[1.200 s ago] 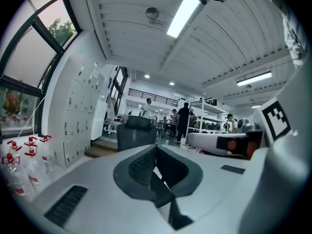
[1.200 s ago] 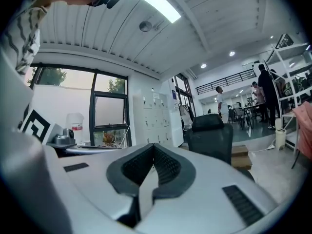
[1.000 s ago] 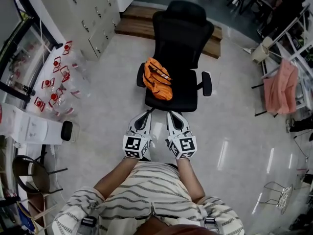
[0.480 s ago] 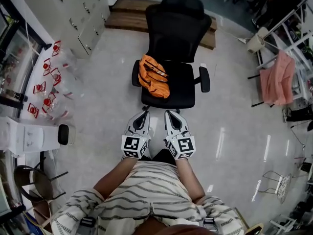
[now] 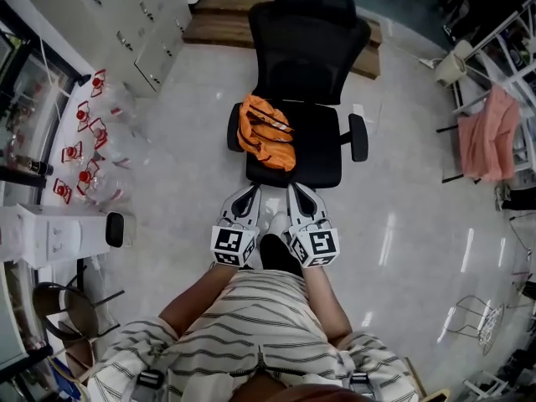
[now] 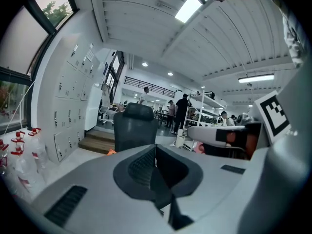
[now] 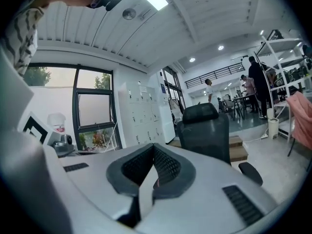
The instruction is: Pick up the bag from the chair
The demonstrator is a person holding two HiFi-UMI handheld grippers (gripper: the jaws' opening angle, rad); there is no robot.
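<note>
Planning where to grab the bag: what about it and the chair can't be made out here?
Bag straps: head view, too small to tell from folds.
Bag, left gripper view: only an orange sliver shows; left gripper body hides the rest.
Bag and seat, right gripper view: hidden behind right gripper.
Chair base: head view, under the seat.

Bag (image 5: 268, 132) of orange cloth; chair (image 5: 310, 48) matt black mesh — floor (image 5: 402, 224) glossy and smooth, step (image 5: 219, 28) wood.
</note>
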